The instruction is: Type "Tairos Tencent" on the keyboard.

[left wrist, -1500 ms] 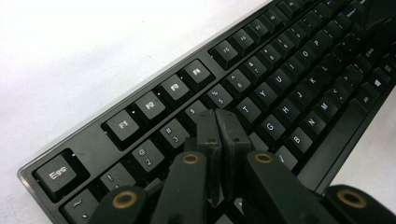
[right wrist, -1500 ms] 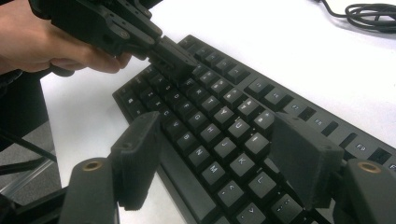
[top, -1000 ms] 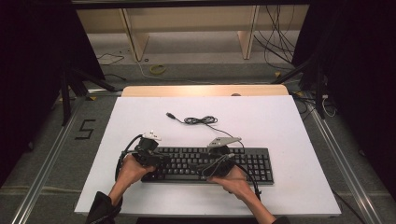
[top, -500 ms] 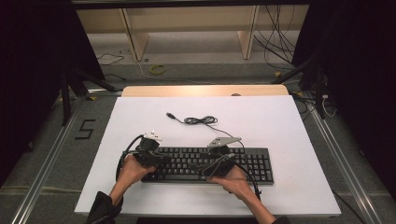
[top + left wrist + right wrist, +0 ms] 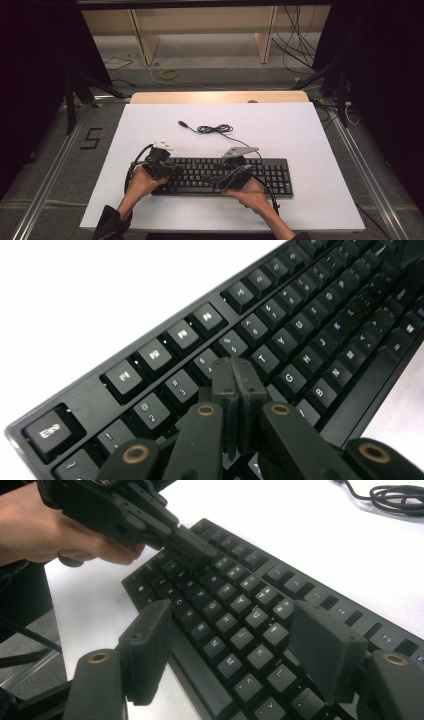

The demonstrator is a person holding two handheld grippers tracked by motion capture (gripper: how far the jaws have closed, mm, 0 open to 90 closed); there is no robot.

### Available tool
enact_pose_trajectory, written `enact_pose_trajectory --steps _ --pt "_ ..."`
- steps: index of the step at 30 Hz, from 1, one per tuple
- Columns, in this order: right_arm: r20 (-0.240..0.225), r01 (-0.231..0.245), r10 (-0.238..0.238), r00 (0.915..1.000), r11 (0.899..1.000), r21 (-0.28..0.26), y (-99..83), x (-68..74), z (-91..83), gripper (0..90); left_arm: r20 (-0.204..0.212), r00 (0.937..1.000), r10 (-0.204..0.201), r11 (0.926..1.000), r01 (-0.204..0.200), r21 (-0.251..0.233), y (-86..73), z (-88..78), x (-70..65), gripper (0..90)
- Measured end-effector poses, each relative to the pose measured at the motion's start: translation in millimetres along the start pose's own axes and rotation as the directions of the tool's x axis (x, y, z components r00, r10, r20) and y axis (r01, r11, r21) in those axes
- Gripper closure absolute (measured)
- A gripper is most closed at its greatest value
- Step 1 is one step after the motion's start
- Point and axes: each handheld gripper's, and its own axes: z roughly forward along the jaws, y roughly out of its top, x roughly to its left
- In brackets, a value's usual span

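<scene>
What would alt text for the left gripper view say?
The left gripper's two black jaws, pressed shut, point down at a black full-size keyboard near its R and 4 keys. The keyboard runs diagonally across a white tabletop.

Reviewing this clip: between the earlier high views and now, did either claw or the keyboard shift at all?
No visible change. The left claw stays shut over the keyboard keys, the right claw stays open above them, and the coiled cable lies where it was.
</scene>
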Motion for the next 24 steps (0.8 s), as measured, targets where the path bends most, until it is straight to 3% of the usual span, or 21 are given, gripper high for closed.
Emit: enact_pose_trajectory --steps 5,13,24 --pt "-0.001 -0.001 0.001 1.0000 1.000 0.000 0.1 -0.4 -0.1 34.4 0.012 0.9998 -0.016 0.9997 0.016 -0.020 1.2 -5.1 1.5 84.0" --pt "0.003 0.004 -0.004 1.0000 1.000 0.005 -0.3 0.1 0.0 36.7 0.047 0.9984 -0.032 0.9984 0.034 -0.044 -0.1 -11.2 1.8 68.7" --pt "0.007 0.012 -0.012 0.9999 1.000 0.027 -2.1 2.3 3.1 48.8 0.054 0.9975 -0.045 0.9960 0.049 -0.075 -2.1 -17.9 -3.5 54.1"
